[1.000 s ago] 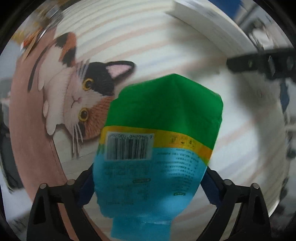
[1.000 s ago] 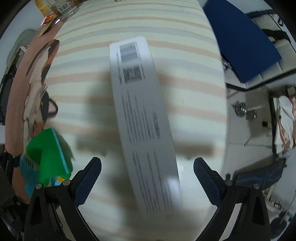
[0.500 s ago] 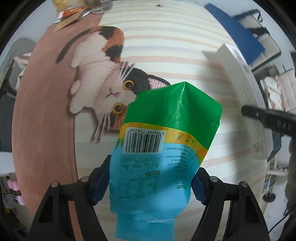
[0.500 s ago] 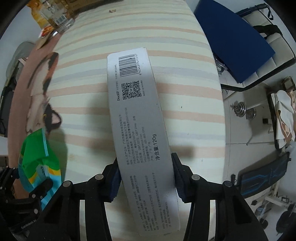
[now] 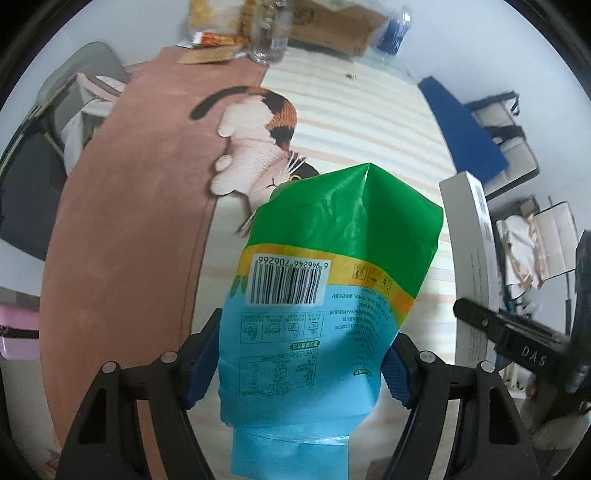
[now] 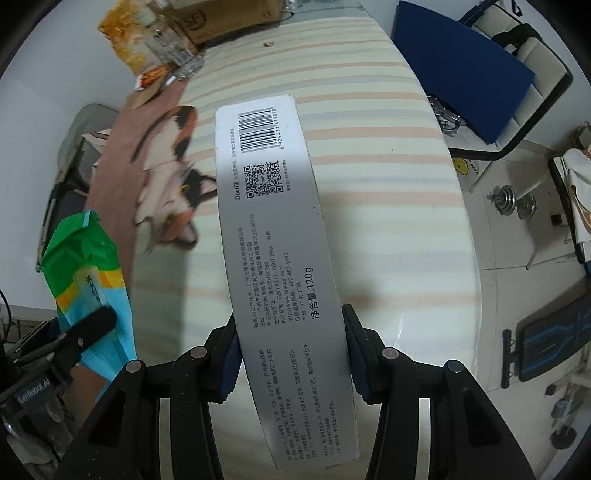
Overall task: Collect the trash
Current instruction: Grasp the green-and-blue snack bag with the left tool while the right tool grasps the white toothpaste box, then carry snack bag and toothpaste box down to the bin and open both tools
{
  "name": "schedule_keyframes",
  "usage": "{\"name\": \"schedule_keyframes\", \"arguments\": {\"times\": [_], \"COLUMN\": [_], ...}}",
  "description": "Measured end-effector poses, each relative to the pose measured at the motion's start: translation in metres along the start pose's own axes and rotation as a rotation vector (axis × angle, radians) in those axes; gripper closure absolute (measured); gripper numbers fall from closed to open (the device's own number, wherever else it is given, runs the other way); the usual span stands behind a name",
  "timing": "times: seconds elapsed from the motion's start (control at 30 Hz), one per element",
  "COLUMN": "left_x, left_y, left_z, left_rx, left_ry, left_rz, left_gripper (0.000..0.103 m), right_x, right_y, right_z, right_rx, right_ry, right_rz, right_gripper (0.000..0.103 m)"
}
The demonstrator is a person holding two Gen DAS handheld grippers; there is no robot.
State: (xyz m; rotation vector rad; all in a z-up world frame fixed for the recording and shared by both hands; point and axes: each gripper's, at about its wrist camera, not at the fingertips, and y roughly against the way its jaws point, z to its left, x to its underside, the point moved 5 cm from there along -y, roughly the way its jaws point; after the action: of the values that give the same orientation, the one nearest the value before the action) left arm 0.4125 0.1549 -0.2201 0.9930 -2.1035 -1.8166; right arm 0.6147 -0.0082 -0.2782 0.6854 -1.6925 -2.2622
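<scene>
Covering most of both views, a striped mat (image 6: 388, 206) printed with a calico cat (image 5: 258, 147) spreads across a round table whose brown edge (image 5: 122, 240) curves along the nine o'clock side of the left wrist view. Clutter sits at the table's far rim around twelve o'clock: a cardboard box (image 5: 332, 26), a clear jar (image 5: 267, 40) and a yellow snack packet (image 6: 129, 40). A blue chair seat (image 6: 461, 66) shows off the table toward two o'clock in the right wrist view, with small dumbbells (image 6: 513, 203) on the floor at three o'clock.

Held above the mat, a long grey-white carton (image 6: 280, 266) runs with its long axis from six o'clock up to twelve o'clock in the right wrist view, barcode end pointing away from the camera. The right gripper (image 6: 291, 354) is closed partway on its near half, blue pads pressing both long sides.

A green and blue snack bag (image 5: 325, 295) stands in the left wrist view, long axis also six to twelve o'clock, the puffed green end pointing away and the flat blue sealed end nearest the camera; its barcode reads upside down. The left gripper (image 5: 303, 362) is clamped about half open across the blue part of the bag, a pad on each side.

In each view the other gripper's load shows at the edge: the carton at three o'clock on the left camera, the bag at eight o'clock on the right one.
</scene>
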Motion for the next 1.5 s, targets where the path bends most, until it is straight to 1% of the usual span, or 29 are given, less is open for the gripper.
{"name": "schedule_keyframes", "arguments": {"times": [0.1, 0.2, 0.33, 0.37, 0.43, 0.47, 0.5, 0.57, 0.6, 0.63, 0.7, 0.73, 0.77, 0.8, 0.83, 0.93, 1.0, 1.03, 1.1, 1.13, 1.17, 1.2, 1.23, 1.27, 1.3, 1.33, 1.4, 1.47, 1.5], "left_x": [0.012, 0.034, 0.081, 0.096, 0.130, 0.148, 0.163, 0.196, 0.217, 0.235, 0.269, 0.287, 0.301, 0.320, 0.331, 0.374, 0.402, 0.414, 0.433, 0.442, 0.449, 0.457, 0.462, 0.469, 0.473, 0.479, 0.485, 0.490, 0.492], "left_y": [0.015, 0.032, 0.065, 0.073, 0.087, 0.092, 0.094, 0.099, 0.101, 0.102, 0.100, 0.097, 0.094, 0.087, 0.082, 0.049, 0.015, -0.005, -0.045, -0.068, -0.087, -0.114, -0.133, -0.165, -0.182, -0.210, -0.246, -0.286, -0.297], "left_z": [0.007, 0.012, 0.028, 0.032, 0.042, 0.047, 0.052, 0.063, 0.070, 0.076, 0.089, 0.095, 0.100, 0.106, 0.110, 0.123, 0.133, 0.138, 0.146, 0.150, 0.154, 0.159, 0.162, 0.168, 0.172, 0.178, 0.186, 0.197, 0.202], "left_rx": [0.010, 0.021, 0.036, 0.043, 0.065, 0.070, 0.076, 0.093, 0.097, 0.097, 0.097, 0.098, 0.102, 0.103, 0.100, 0.072, 0.052, 0.039, 0.023, 0.015, 0.007, 0.004, 0.007, 0.002, -0.005, -0.008, -0.017, -0.038, -0.048], "left_ry": [0.004, 0.003, -0.010, -0.018, -0.029, -0.038, -0.046, -0.051, -0.053, -0.053, -0.045, -0.034, -0.025, -0.016, -0.015, 0.002, 0.026, 0.035, 0.054, 0.063, 0.070, 0.080, 0.088, 0.105, 0.112, 0.121, 0.129, 0.125, 0.122], "left_rz": [-0.032, -0.060, -0.102, -0.111, -0.114, -0.108, -0.100, -0.074, -0.053, -0.034, 0.011, 0.038, 0.061, 0.097, 0.117, 0.200, 0.260, 0.284, 0.329, 0.351, 0.366, 0.389, 0.403, 0.422, 0.433, 0.452, 0.472, 0.488, 0.491], "left_gripper": [0.030, 0.030, 0.030, 0.030, 0.030, 0.030, 0.030, 0.030, 0.030, 0.030, 0.030, 0.030, 0.030, 0.030, 0.030, 0.030, 0.030, 0.030, 0.030, 0.030, 0.030, 0.030, 0.030, 0.030, 0.030, 0.029, 0.028, 0.022, 0.021], "right_x": [0.031, 0.067, 0.126, 0.151, 0.187, 0.217, 0.234, 0.291, 0.310, 0.342, 0.387, 0.418, 0.442, 0.457, 0.479, 0.547, 0.582, 0.603, 0.628, 0.643, 0.654, 0.655, 0.666, 0.672, 0.677, 0.682, 0.692, 0.698, 0.699], "right_y": [0.029, 0.059, 0.096, 0.106, 0.116, 0.122, 0.124, 0.126, 0.125, 0.123, 0.117, 0.111, 0.104, 0.098, 0.090, 0.048, 0.020, -0.004, -0.039, -0.066, -0.090, -0.109, -0.140, -0.165, -0.183, -0.206, -0.260, -0.303, -0.321], "right_z": [0.015, 0.029, 0.049, 0.057, 0.066, 0.071, 0.076, 0.084, 0.085, 0.088, 0.091, 0.093, 0.095, 0.095, 0.095, 0.091, 0.085, 0.080, 0.071, 0.064, 0.058, 0.056, 0.048, 0.042, 0.039, 0.033, 0.021, 0.012, 0.009], "right_rx": [-0.015, -0.027, -0.041, -0.038, -0.033, -0.025, -0.020, -0.006, -0.005, -0.011, -0.010, -0.008, -0.008, -0.008, -0.010, -0.010, -0.012, -0.014, -0.021, -0.019, -0.020, -0.021, -0.026, -0.032, -0.030, -0.026, -0.029, -0.039, -0.040], "right_ry": [0.003, 0.008, 0.003, 0.000, -0.009, -0.021, -0.028, -0.053, -0.065, -0.088, -0.111, -0.120, -0.128, -0.135, -0.144, -0.161, -0.173, -0.183, -0.195, -0.201, -0.203, -0.207, -0.220, -0.224, -0.226, -0.225, -0.241, -0.254, -0.252], "right_rz": [-0.038, -0.079, -0.135, -0.153, -0.169, -0.176, -0.177, -0.162, -0.151, -0.128, -0.097, -0.067, -0.040, -0.020, 0.009, 0.113, 0.170, 0.209, 0.259, 0.287, 0.307, 0.324, 0.349, 0.367, 0.375, 0.383, 0.406, 0.427, 0.433], "right_gripper": [0.052, 0.052, 0.052, 0.052, 0.052, 0.052, 0.052, 0.052, 0.052, 0.052, 0.052, 0.052, 0.052, 0.052, 0.052, 0.052, 0.052, 0.052, 0.052, 0.052, 0.052, 0.052, 0.052, 0.052, 0.052, 0.052, 0.052, 0.052, 0.052]}}
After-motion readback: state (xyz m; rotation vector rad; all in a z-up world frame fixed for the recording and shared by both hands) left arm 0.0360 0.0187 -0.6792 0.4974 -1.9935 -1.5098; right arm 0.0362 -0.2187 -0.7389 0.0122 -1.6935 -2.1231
